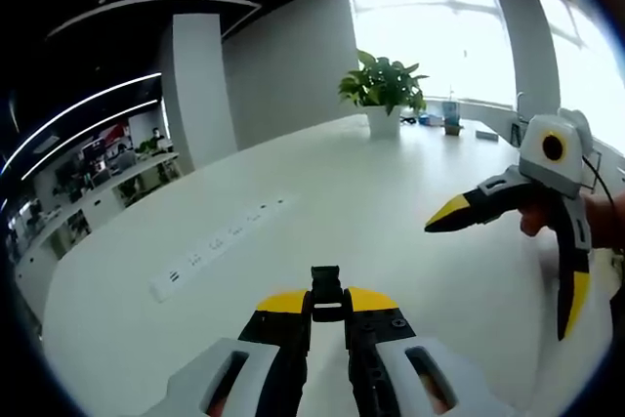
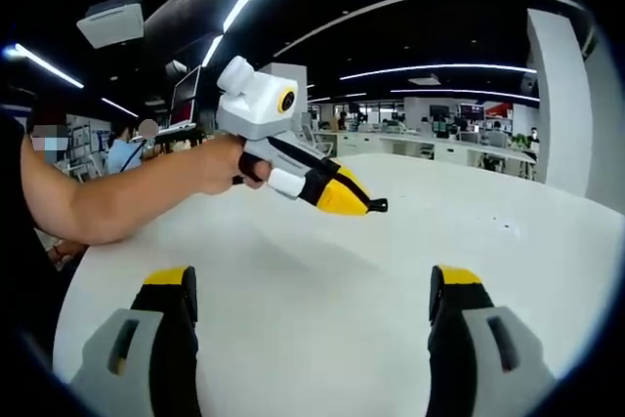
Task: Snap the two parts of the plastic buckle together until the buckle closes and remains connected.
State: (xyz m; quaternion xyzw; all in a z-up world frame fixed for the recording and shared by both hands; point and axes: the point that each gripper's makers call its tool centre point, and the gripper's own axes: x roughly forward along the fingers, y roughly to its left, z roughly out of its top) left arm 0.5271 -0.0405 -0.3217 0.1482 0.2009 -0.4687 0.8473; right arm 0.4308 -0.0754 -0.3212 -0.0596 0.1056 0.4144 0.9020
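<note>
Black buckle part (image 1: 325, 292) clamped in the left gripper (image 1: 326, 302); right gripper (image 2: 312, 285) spread wide, holding nothing, above white table (image 1: 322, 202).

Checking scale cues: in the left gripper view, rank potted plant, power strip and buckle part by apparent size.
1. Power strip, longest on the table.
2. Potted plant, but it is farther away, so real size is unsure.
3. Buckle part, smallest, held in the left gripper jaws.

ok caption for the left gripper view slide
Left gripper shut on a black buckle part above the white table; right gripper open nearby.
</note>
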